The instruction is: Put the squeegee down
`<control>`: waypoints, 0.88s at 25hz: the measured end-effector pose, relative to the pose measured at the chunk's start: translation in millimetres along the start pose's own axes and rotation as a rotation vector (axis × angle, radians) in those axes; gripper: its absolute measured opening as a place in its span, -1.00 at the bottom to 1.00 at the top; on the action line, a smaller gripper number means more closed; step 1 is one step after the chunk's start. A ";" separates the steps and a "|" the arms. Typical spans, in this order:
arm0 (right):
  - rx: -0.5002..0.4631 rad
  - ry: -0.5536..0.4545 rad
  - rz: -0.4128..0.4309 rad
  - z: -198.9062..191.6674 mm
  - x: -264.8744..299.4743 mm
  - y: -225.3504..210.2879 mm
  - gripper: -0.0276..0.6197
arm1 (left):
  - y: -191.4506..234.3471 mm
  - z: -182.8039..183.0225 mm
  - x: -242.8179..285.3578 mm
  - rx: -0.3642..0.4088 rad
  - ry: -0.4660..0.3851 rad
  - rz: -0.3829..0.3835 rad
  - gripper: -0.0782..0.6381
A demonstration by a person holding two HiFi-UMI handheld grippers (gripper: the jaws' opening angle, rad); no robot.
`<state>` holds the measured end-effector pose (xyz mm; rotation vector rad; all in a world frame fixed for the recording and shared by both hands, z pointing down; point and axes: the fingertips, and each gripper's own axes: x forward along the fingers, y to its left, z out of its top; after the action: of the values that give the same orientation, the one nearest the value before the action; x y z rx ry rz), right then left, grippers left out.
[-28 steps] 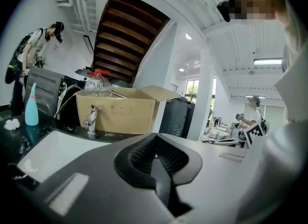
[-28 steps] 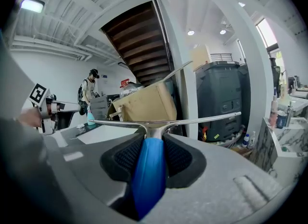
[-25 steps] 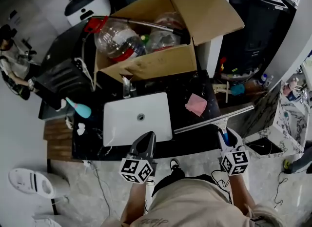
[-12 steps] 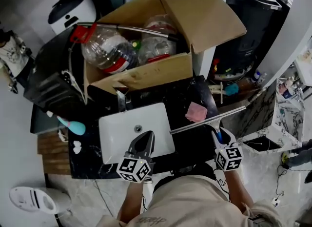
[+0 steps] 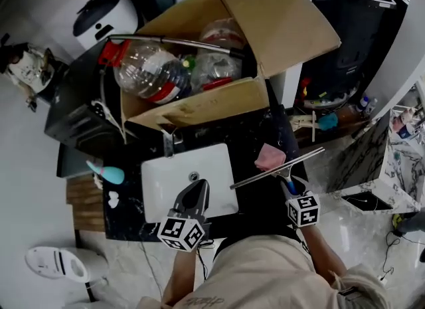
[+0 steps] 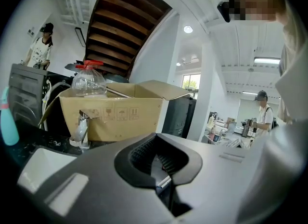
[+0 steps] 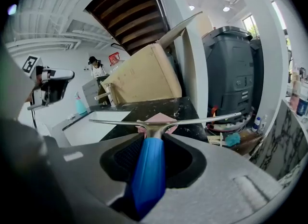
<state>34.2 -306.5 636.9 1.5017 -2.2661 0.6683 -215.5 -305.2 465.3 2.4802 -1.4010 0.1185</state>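
The squeegee has a long metal blade and a blue handle. My right gripper is shut on that handle and holds the blade level above the black counter, just in front of a pink cloth. In the right gripper view the blade stretches across in front of the right gripper, with the pink cloth behind it. My left gripper hovers over the front edge of the white sink, shut with nothing in it; the left gripper shows its pads together.
A faucet stands behind the sink. An open cardboard box with plastic bottles fills the back of the counter. A teal bottle lies at the left. The counter's right edge drops to a cluttered floor.
The right gripper, still shut on the squeegee, has drawn a little left and closer to the counter's front. The left gripper has barely moved. The head camera has shifted.
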 end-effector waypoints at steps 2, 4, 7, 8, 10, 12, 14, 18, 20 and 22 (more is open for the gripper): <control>-0.016 0.018 0.016 -5.3 7.6 1.9 -0.52 | -0.8 -1.1 -1.8 0.000 0.007 0.025 -0.73; -0.031 0.027 0.026 -8.6 13.5 4.0 -0.52 | -2.5 -3.7 -3.4 -0.005 0.015 0.045 -0.73; -0.026 0.038 0.022 -13.6 18.3 4.5 -0.52 | -8.4 -5.6 -5.6 -0.012 0.022 0.057 -0.73; -0.020 0.044 0.018 -16.3 19.0 4.1 -0.52 | -10.5 -5.8 -6.8 -0.012 0.024 0.059 -0.73; -0.017 0.050 0.011 -19.1 21.5 3.3 -0.52 | -13.3 -5.1 -8.8 -0.008 0.022 0.062 -0.73; -0.031 0.047 0.005 -17.0 25.3 4.4 -0.52 | -13.8 -3.9 -10.7 -0.001 0.021 0.065 -0.73; -0.042 0.054 -0.007 -17.3 27.6 5.8 -0.51 | -13.5 -4.4 -14.4 0.000 0.025 0.069 -0.73; -0.040 0.077 -0.030 -20.8 28.1 3.7 -0.51 | -10.8 -3.6 -21.4 0.001 0.024 0.074 -0.73; -0.037 0.081 -0.039 -20.4 29.3 2.8 -0.51 | -8.4 -2.7 -22.9 -0.001 0.017 0.074 -0.73; -0.043 0.090 -0.047 -20.1 31.6 2.2 -0.51 | -7.1 -3.3 -22.2 -0.005 0.013 0.066 -0.73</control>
<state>20.5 -318.7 669.6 1.4701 -2.1582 0.6559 -220.9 -282.5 462.2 2.4251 -1.4770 0.1439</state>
